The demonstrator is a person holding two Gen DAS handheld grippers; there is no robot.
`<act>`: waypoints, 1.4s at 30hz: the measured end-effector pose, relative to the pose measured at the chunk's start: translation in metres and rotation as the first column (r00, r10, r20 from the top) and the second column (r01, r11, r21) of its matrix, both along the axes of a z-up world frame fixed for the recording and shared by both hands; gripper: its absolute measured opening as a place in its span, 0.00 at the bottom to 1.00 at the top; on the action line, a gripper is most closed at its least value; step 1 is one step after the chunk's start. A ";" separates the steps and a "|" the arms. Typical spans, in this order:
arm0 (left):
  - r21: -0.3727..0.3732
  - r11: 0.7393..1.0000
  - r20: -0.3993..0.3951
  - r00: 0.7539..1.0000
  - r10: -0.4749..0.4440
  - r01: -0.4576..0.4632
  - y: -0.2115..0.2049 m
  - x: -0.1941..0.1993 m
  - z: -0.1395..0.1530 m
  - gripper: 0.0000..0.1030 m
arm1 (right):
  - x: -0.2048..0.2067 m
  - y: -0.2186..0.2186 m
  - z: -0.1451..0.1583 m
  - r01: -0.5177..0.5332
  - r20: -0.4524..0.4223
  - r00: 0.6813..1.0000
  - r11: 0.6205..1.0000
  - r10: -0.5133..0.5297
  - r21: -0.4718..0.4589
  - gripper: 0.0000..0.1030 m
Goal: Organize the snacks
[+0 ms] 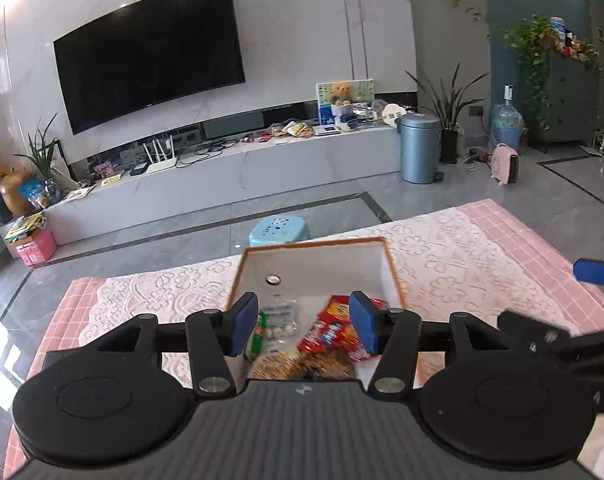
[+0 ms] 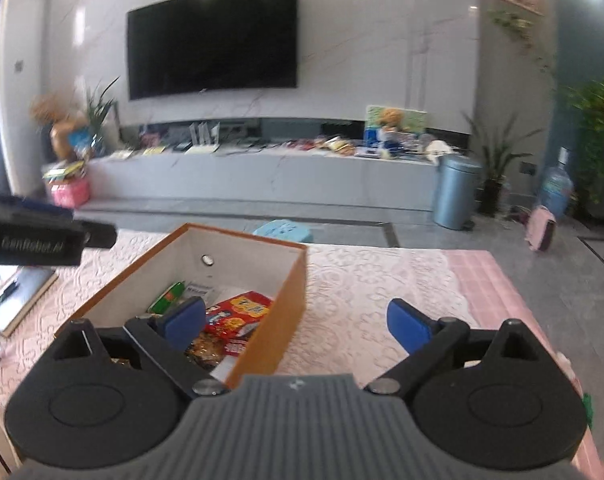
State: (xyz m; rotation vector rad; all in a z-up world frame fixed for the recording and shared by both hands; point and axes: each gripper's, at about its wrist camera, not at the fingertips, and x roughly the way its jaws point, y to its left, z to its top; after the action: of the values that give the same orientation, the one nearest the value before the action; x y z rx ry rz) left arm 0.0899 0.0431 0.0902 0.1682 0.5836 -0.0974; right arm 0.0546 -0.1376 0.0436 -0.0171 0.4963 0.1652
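An orange box with a white inside (image 1: 385, 252) (image 2: 290, 300) sits on the pink lace tablecloth. In it lie a red snack packet (image 1: 329, 332) (image 2: 238, 314), a green packet (image 1: 258, 336) (image 2: 168, 298), a clear bag of pale round snacks (image 1: 280, 326) and a brown-orange packet (image 1: 302, 366) (image 2: 206, 350). My left gripper (image 1: 303, 328) is open and empty above the box. My right gripper (image 2: 298, 322) is open and empty, its jaws astride the box's right wall. The right gripper's blue fingertip (image 1: 593, 272) shows in the left wrist view; the left gripper's body (image 2: 34, 240) shows in the right wrist view.
The tablecloth (image 1: 461, 264) (image 2: 373, 292) covers the table. A notepad-like flat object (image 2: 18, 300) lies at the table's left. Beyond the table stand a blue stool (image 1: 280, 230) (image 2: 284, 230), a blue bin (image 1: 419, 148) (image 2: 455, 192) and a cluttered TV bench (image 1: 262, 160) (image 2: 262, 172).
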 end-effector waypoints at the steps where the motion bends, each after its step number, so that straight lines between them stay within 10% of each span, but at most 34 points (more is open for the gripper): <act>1: 0.001 1.000 0.005 1.000 -0.003 0.003 -0.002 -0.006 0.000 0.60 | -0.007 -0.005 0.002 0.014 0.004 1.000 1.000 -0.014 0.009 0.92; 19: -0.074 0.989 0.054 0.989 0.134 -0.130 0.002 -0.075 -0.030 0.91 | -0.097 -0.019 -0.001 -0.010 0.050 0.999 0.999 0.007 0.048 0.97; 42: -0.005 0.983 -0.075 0.980 0.183 -0.183 0.016 -0.085 -0.068 0.91 | -0.093 0.016 -0.039 -0.039 -0.052 0.998 0.999 0.039 0.007 0.97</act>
State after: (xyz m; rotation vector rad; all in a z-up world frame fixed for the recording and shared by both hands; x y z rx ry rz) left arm 0.0052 0.0596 0.0219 0.0994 0.6698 0.0719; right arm -0.0389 -0.1212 0.0043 -0.0164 0.5479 0.2058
